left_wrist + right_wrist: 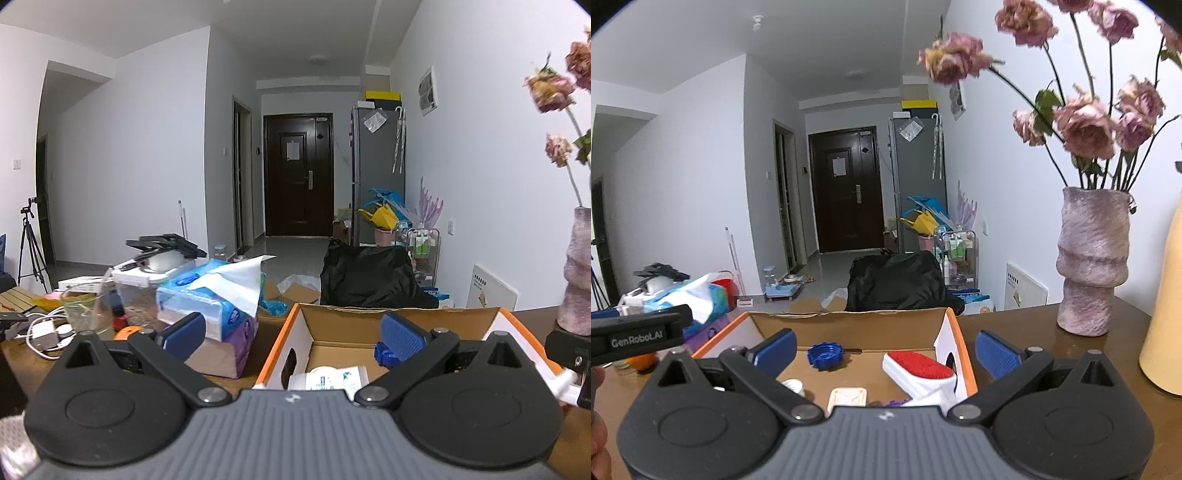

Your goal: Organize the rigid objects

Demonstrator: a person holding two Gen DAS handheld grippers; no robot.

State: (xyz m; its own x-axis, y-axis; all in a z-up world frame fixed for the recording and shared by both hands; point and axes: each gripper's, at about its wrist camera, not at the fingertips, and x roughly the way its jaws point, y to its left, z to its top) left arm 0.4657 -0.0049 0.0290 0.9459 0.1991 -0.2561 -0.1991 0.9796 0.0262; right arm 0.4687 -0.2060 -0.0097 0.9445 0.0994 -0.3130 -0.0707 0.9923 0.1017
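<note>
Cardboard box (951, 332): near wall and front floor are hidden behind the gripper body in both wrist views. White packet (327, 376): lower part is covered by the gripper housing; its print is too small to be read. Cream square item (847, 397) and purple item (890, 402): only top edges are seen, so neither can be identified. White round object (793, 386): partly masked by a finger link. Yellow container (1163, 314): cut off by the right edge. Dried flowers (550, 92): cropped by the frame edge in the left wrist view. Clear jar (83, 306): contents are blurred.
</note>
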